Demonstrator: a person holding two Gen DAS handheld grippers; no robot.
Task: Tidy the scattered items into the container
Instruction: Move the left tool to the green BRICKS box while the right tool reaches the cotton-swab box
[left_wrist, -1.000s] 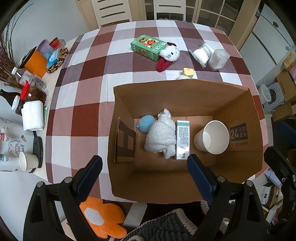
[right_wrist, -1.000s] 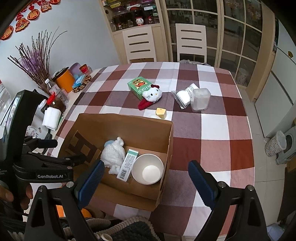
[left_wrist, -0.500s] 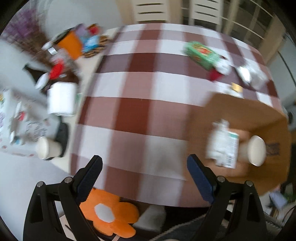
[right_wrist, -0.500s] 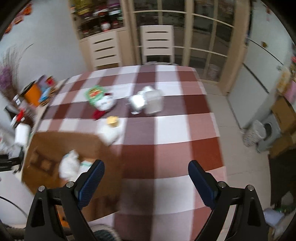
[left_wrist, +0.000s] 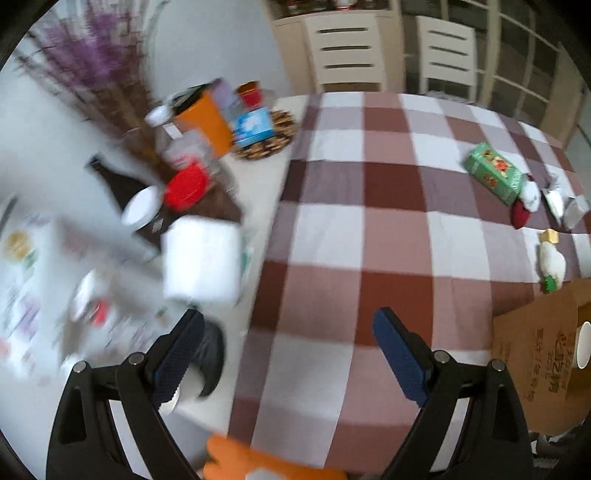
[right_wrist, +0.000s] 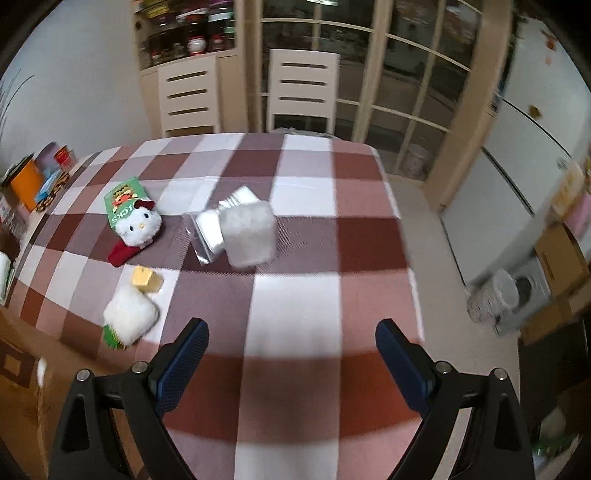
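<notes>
The cardboard box (left_wrist: 543, 365) sits at the near edge of the counter (right_wrist: 295, 306), off to the right of your left gripper (left_wrist: 288, 354) and down at the far left of your right gripper (right_wrist: 291, 354); a white paper cup (left_wrist: 583, 345) peeks out of it at the very edge of the left wrist view. The loose things lie beyond it on the checked cloth. Ahead and left of your right gripper, closest in, is a small white plush (right_wrist: 129, 319) with a green end, just past the box. Right behind it sits a yellow block (right_wrist: 147, 279), close beside but whether touching is hard to tell. Farther ahead, the white cat plush (right_wrist: 138, 227) with a red bow lies against the green carton (right_wrist: 123, 197), overlapping its near end. To the right of those, straight ahead of your right gripper, a frosted clear tub (right_wrist: 249, 234) stands against a clear packet (right_wrist: 208, 236) of white pads.

Both grippers are spread wide with nothing between the blue pads, hanging above the cloth. Your left gripper looks over the counter's left edge, where a white paper roll (left_wrist: 201, 258), a red lid (left_wrist: 184, 186), an orange container (left_wrist: 207, 122) and purple dried stems (left_wrist: 92, 62) crowd together, all blurred. An orange flower cushion (left_wrist: 255, 461) shows below the counter edge.
</notes>
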